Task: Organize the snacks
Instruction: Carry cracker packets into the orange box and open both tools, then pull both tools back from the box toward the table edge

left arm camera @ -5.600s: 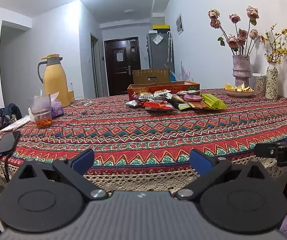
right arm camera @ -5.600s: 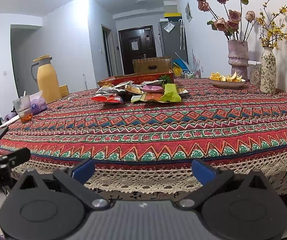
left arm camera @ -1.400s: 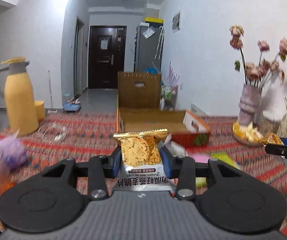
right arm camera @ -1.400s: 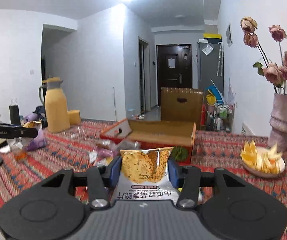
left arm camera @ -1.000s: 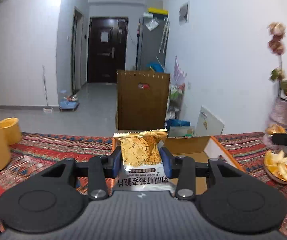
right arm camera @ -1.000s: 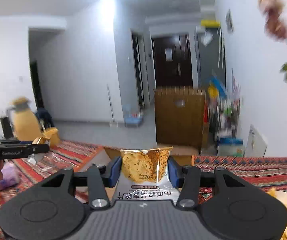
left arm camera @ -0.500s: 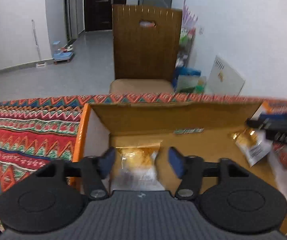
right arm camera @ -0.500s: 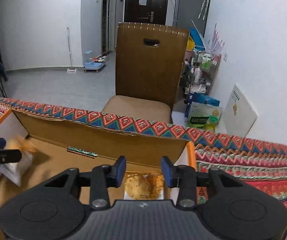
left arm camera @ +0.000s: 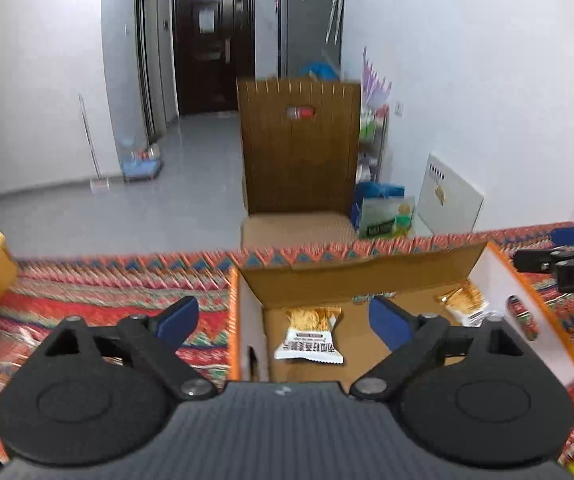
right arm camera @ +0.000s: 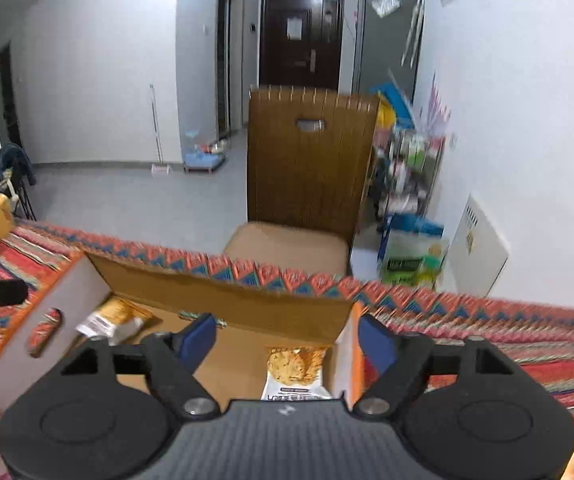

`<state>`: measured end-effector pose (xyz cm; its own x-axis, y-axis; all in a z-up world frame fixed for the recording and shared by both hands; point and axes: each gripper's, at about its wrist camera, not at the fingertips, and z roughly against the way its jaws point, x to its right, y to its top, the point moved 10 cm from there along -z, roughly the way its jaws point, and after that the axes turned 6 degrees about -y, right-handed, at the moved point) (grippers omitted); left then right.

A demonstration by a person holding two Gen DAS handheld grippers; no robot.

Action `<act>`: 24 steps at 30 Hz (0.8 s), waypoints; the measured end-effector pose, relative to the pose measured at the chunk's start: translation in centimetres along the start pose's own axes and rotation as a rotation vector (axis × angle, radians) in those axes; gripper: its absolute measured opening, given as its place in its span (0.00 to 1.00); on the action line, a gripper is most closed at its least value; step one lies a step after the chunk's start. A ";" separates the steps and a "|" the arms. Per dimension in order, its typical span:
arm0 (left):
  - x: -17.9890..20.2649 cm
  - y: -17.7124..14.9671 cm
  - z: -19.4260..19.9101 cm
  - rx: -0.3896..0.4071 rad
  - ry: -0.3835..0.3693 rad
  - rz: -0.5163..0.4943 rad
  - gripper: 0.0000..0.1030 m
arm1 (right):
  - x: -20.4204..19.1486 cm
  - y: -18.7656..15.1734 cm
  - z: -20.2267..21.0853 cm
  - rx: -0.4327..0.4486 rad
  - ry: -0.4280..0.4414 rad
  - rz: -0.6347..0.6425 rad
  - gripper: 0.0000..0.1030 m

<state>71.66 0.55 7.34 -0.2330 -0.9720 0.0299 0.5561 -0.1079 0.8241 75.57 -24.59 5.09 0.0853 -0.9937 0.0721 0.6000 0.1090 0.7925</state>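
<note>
Two gold-and-white foil snack packets are seen lying flat on the floor of a shallow brown cardboard box with orange outer walls (left arm camera: 371, 270), which is set on a red, zigzag-patterned tablecloth (left arm camera: 127, 280) at the far edge of the table. In the left wrist view, the left packet (left arm camera: 310, 336) is found near the box's left white inner wall, with its gold crimped end turned away and its white printed end turned toward the camera. The left gripper (left arm camera: 283, 322) is held just above and before it with its blue-padded jaws spread wide; they have just been opening, and nothing is pressed between them, though the packet is framed in the gap. The right packet (right arm camera: 298, 372) is seen in the right wrist view, laid against the box's right wall, its crisp-printed face turned up. The right gripper (right arm camera: 287, 340) is likewise held apart from it, its jaws having just been opening and parted wide, with no contact on the packet. Each gripper is glimpsed at the edge of the other's view. Behind the table, a brown wooden slatted chair (right arm camera: 307, 160) with a tan seat is pushed in, and a dark door (right arm camera: 301, 40) is visible down the hall.
</note>
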 end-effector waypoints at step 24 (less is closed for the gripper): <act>5.0 -7.8 42.8 0.338 0.043 0.001 1.00 | 3.1 -9.5 41.3 0.232 0.076 -0.027 1.00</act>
<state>32.03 5.47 25.28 -0.1949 -0.9808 0.0125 0.2583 -0.0390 0.9653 37.26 -29.69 22.81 0.1367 -0.9906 0.0100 0.4050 0.0651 0.9120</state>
